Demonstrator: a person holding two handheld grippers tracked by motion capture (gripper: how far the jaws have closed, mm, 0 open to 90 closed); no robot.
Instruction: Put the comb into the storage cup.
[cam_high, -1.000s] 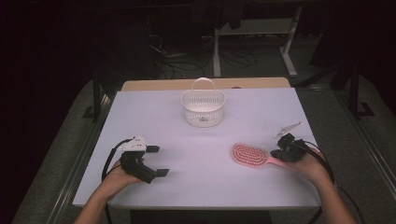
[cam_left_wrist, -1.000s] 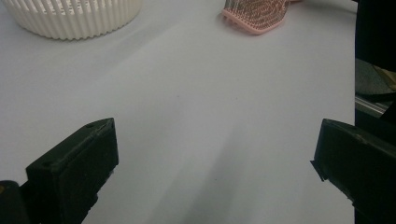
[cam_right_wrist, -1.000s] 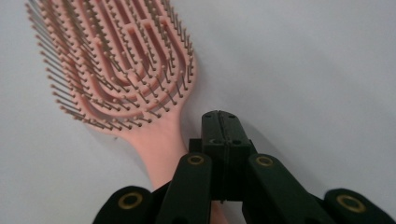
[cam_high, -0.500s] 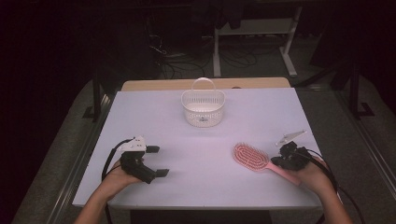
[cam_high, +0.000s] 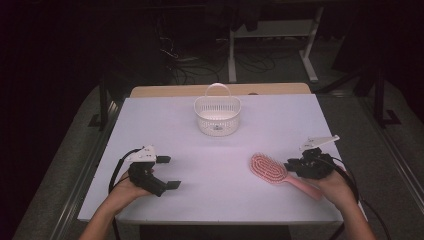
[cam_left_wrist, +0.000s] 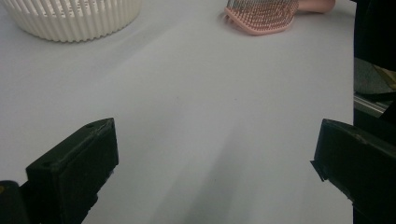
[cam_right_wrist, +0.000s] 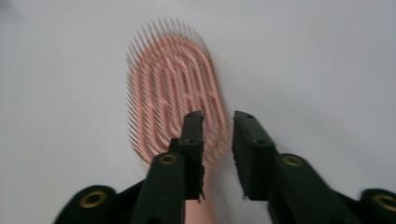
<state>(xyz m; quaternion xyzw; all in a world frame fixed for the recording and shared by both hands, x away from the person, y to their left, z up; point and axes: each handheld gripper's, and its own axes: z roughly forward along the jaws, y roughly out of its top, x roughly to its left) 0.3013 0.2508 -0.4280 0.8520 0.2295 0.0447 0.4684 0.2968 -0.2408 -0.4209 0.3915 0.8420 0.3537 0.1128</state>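
Hairbrush (cam_high: 272, 171) lay bristles-up on the worktop (cam_high: 220, 155) at its right front, long axis running from the head back toward the right gripper (cam_right_wrist: 215, 122). Its jaws straddled the neck, slightly apart, not yet clamped. Left gripper (cam_high: 167, 172) rested well apart, jaws wide; basket (cam_high: 217, 116) stood farther back.
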